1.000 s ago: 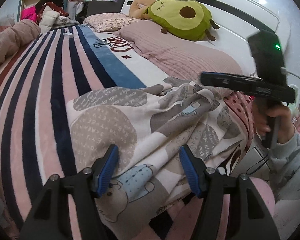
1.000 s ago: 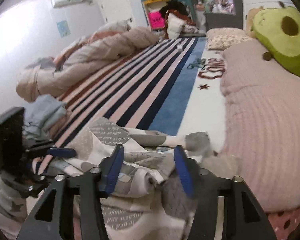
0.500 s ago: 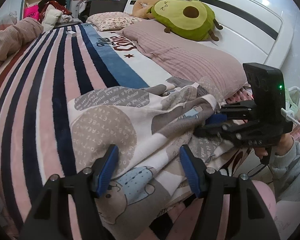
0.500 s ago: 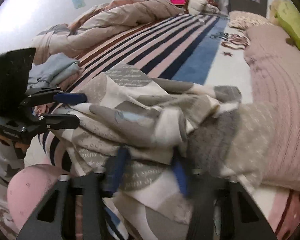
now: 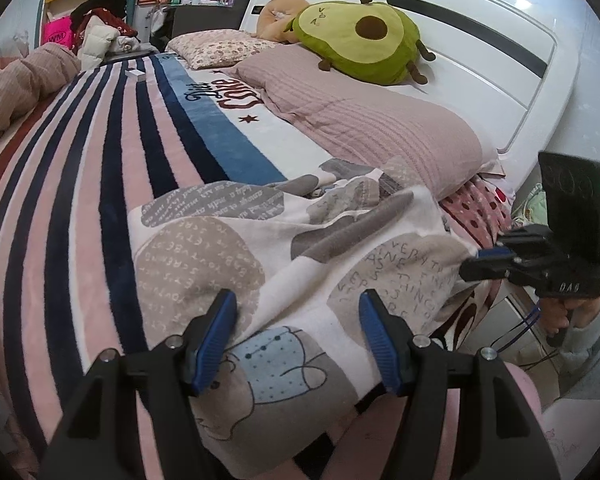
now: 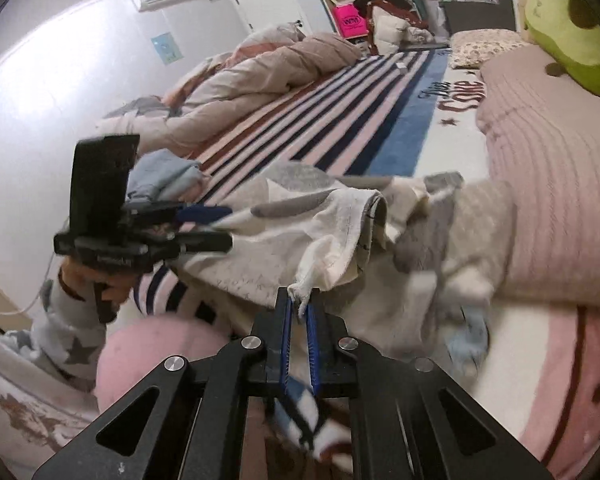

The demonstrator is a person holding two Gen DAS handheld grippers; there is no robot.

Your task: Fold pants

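Note:
The pants (image 5: 300, 264) are cream fleece with grey, tan and blue cartoon patches. They lie crumpled on the near edge of the striped bed. My left gripper (image 5: 296, 308) is open, its blue pads spread over the fabric near the bed edge. It also shows in the right wrist view (image 6: 216, 228), low over the pants' left side. My right gripper (image 6: 299, 306) is shut on a pinched edge of the pants (image 6: 340, 232) and lifts it. In the left wrist view the right gripper (image 5: 476, 264) sits at the pants' right edge.
A striped pink, navy and blue blanket (image 5: 100, 152) covers the bed. A long pink pillow (image 5: 372, 128) and an avocado plush (image 5: 364, 40) lie by the white headboard (image 5: 500, 52). A bunched beige duvet (image 6: 252, 80) and folded blue clothes (image 6: 164, 172) lie at the far side.
My right gripper came down onto the pants, closed on an edge of the fabric and pulled it toward the bed's near side. My left gripper stayed open over the pants.

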